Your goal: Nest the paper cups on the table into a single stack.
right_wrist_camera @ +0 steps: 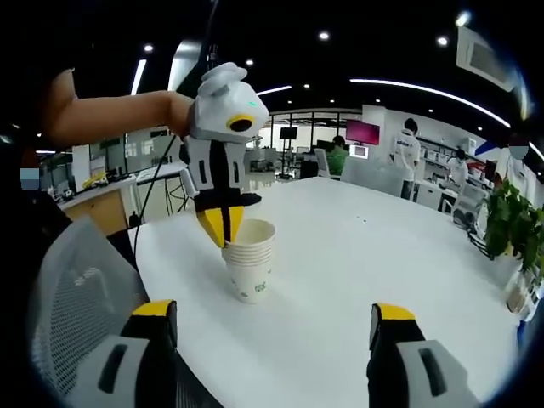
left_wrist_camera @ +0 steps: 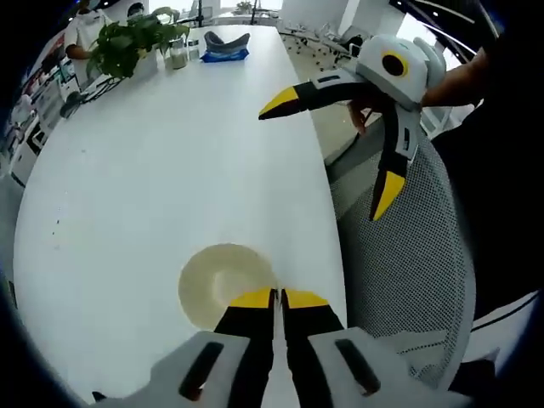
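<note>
A stack of several nested white paper cups point(right_wrist_camera: 251, 268) stands upright on the white table point(right_wrist_camera: 357, 255), near its edge. From above, the top cup's round mouth point(left_wrist_camera: 223, 285) lies just beyond my left gripper point(left_wrist_camera: 279, 298). That left gripper point(right_wrist_camera: 223, 225) comes down from above, its yellow tips shut on the near side of the top cup's rim. My right gripper point(right_wrist_camera: 272, 312) stands open, level with the stack and a short way off it, with nothing between its jaws. It also appears as the right gripper point(left_wrist_camera: 333, 148) held over the table's edge, jaws spread wide.
A grey mesh chair point(left_wrist_camera: 408, 255) stands right against the table edge beside the stack. A potted plant point(left_wrist_camera: 136, 42), a small jar and a blue object point(left_wrist_camera: 225, 47) sit at the table's far end. People stand in the office behind point(right_wrist_camera: 408, 144).
</note>
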Available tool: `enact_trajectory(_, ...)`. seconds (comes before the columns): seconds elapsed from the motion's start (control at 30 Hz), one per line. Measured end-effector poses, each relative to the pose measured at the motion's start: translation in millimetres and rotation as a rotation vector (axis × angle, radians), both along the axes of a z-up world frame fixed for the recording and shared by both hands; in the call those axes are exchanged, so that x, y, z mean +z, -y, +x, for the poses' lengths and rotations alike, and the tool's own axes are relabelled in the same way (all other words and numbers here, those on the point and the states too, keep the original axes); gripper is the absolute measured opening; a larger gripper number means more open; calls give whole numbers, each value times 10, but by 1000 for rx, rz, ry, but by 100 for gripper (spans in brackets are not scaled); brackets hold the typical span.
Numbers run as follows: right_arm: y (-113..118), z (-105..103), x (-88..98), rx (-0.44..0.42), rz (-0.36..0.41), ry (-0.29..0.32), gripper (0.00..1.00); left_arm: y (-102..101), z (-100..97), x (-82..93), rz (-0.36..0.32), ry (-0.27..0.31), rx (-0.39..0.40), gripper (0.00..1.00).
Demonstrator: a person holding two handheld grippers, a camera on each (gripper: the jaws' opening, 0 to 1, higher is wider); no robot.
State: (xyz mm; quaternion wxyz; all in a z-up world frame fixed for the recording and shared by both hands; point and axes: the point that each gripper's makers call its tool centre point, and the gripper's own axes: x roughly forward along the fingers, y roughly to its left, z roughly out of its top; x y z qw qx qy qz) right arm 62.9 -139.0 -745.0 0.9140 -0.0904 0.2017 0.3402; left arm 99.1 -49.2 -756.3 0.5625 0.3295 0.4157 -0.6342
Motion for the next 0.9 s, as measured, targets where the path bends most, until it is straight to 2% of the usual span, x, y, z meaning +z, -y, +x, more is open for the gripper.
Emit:
enact_trajectory(0.2, -9, -4, -10, 6, -1, -3, 95, -12, -7, 24, -1, 25, 3, 1)
enact_trajectory(0.3, -20, -12, -11, 11, -1, -5, 95, -22, -11, 85, -22, 32, 19, 1)
enact_trajectory(0.37, -26, -15, -14, 15, -2, -5, 95, -54, 40, 128, -49, 57, 26, 4)
enact_trajectory(0.53, -38, -26, -28, 24, -8, -10, 95, -149, 137, 198, -94, 132, 61, 16)
enact_trajectory(0.6, -40, -25, -26, 25, -8, -10, 95, -171, 238, 243, -142, 173, 98, 20)
enact_trajectory(0.67, -38, -24, -27, 25, -7, -12, 95, -148, 236, 307, -194, 194, 130, 28)
enact_trajectory(0.73, -32, -17, -24, 22, -1, -15, 95, -188, 243, 332, -208, 193, 155, 33)
enact_trajectory(0.8, -25, -11, -17, 20, 2, -15, 95, -249, 327, 355, -233, 225, 188, 37)
enact_trajectory(0.9, -8, 13, 17, 8, 22, -18, 96, -315, 360, 354, -251, 237, 217, 42)
